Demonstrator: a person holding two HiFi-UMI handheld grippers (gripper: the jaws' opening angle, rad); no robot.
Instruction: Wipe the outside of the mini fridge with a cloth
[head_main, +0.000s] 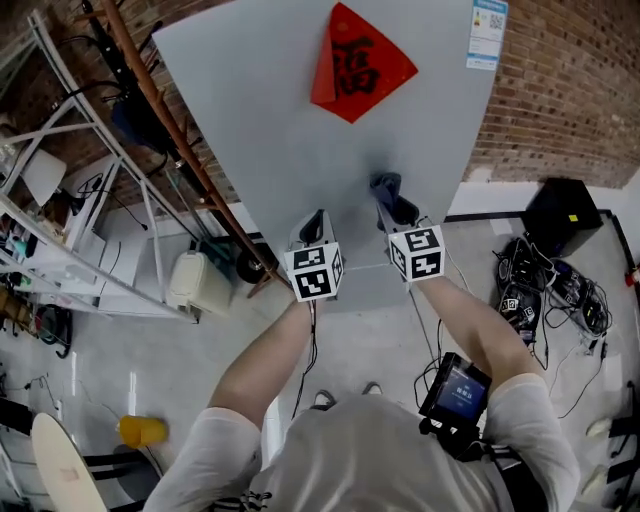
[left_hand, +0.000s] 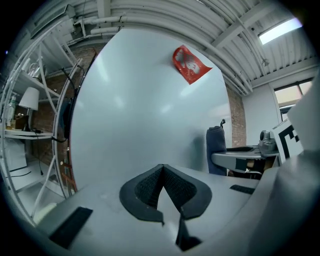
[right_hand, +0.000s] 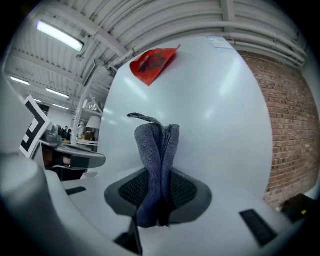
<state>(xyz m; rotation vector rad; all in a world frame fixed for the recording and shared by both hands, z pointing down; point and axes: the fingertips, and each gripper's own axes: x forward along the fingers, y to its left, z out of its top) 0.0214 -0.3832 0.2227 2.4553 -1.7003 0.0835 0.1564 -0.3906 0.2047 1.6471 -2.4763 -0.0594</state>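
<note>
Right hand-held gripper (right_hand: 159, 196) pinching a folded blue-grey cloth (right_hand: 156, 150) at the fridge (head_main: 270, 120) front, below its red paper (head_main: 355, 60). Left hand-held gripper (left_hand: 162, 192) pressed together, empty, near the fridge. Best pressed flat, swept in overlapping strokes, skirting the paper.

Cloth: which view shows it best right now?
The right gripper view: the cloth stands folded at centre, pinched in the shut right claw, knit texture clear. The head view shows only a small dark tuft in front of the fridge; the left gripper view shows it side-on, as a dark strip at the right.
</note>
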